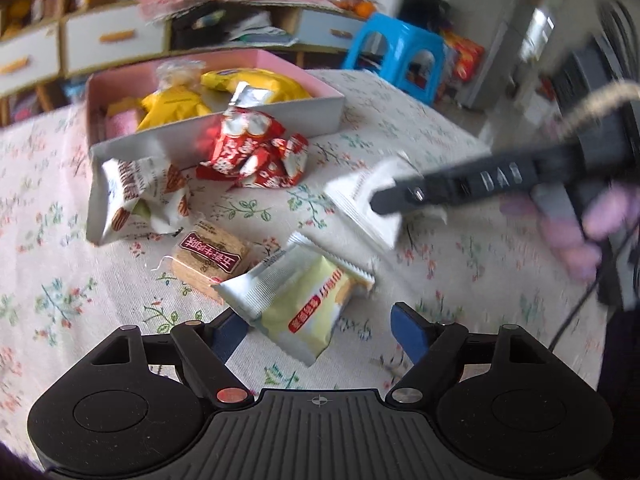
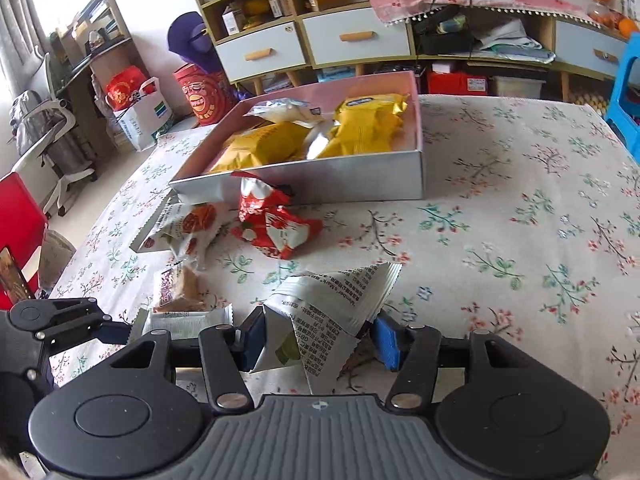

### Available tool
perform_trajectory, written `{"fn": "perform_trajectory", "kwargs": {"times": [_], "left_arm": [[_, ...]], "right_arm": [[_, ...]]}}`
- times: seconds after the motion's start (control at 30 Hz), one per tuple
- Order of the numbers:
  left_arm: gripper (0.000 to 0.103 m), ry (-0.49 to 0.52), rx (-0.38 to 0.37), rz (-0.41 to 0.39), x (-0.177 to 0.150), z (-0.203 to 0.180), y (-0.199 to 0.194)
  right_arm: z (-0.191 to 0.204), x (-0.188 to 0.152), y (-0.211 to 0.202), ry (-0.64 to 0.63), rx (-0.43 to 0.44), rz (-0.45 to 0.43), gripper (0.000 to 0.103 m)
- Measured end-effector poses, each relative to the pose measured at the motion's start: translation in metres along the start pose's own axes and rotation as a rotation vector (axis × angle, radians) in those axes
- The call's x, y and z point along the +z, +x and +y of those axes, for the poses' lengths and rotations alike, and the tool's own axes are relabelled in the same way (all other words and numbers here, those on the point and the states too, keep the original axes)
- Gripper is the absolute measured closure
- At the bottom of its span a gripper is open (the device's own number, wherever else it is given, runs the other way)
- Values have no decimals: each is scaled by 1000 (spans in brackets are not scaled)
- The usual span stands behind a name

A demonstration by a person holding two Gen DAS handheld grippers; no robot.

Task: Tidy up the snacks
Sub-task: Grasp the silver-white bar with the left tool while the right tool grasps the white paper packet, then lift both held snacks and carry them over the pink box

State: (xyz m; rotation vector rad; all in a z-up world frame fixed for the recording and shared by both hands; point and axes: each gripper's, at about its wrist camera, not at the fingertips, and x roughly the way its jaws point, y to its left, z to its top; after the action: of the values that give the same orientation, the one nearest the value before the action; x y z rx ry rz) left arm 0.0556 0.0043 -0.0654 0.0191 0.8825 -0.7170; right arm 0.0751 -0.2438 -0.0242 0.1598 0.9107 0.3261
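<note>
A pink-lined box (image 1: 120, 146) (image 2: 360, 176) with yellow snack bags (image 1: 172, 106) (image 2: 368, 128) stands on the floral table. In front of it lie red packets (image 1: 252, 152) (image 2: 276, 224), a white bag (image 1: 132, 196) (image 2: 180, 228) and a brown biscuit pack (image 1: 210, 258) (image 2: 176, 284). My left gripper (image 1: 320, 330) is open around a pale green and silver packet (image 1: 296, 308), which also shows in the right wrist view (image 2: 184, 322). My right gripper (image 2: 322, 338) (image 1: 384, 204) is closed on a white printed packet (image 2: 332, 312) (image 1: 360, 200).
Cabinets with white drawers (image 2: 352, 40) stand behind the table. A blue stool (image 1: 400, 48) is at the far right, bags (image 2: 136, 112) and a red chair (image 2: 16, 216) on the floor to the left. The table edge runs along the left in the right wrist view.
</note>
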Motion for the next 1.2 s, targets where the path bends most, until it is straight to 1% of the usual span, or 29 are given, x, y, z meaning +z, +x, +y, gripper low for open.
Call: {"fn": "perform_trajectory", "kwargs": {"times": [0.07,0.13,0.2,0.27,0.3,0.37,0.43,0.47,0.5,0.53,0.83,0.97,1.2], "left_arm": [[24,-77,-17,-15,2,8,0],[27,-146,-27,-28,3,12,-1],[27,-194,-28,-35,4,15,0],[28,-221,-21,-40,5,16,0],[31,-226,-11,-39,5,16,0],[41,-226,11,-33,6,15,0],[59,-238,30,-30,6,16,-1],[63,-248,38,-28,6,17,-1],[71,-260,45,-25,5,19,-2],[74,-269,46,-23,5,21,-2],[90,-321,0,-53,6,27,-12],[92,-334,-20,-66,8,25,-16],[93,-349,-52,-93,13,20,-24]], "right_arm": [[-1,0,0,3,-1,0,57],[-1,0,0,1,-3,1,57],[1,0,1,-3,-7,0,57],[2,0,1,-5,-9,-1,57],[2,1,2,-4,-9,-1,57],[2,1,2,-3,-12,-3,57],[2,1,2,0,-13,-4,57],[3,1,2,1,-15,-5,57],[3,0,1,2,-16,-6,57],[3,0,1,3,-17,-7,57],[2,1,-1,22,-14,-9,58],[1,2,-6,43,5,-16,59],[1,5,-15,75,30,-31,59]]}}
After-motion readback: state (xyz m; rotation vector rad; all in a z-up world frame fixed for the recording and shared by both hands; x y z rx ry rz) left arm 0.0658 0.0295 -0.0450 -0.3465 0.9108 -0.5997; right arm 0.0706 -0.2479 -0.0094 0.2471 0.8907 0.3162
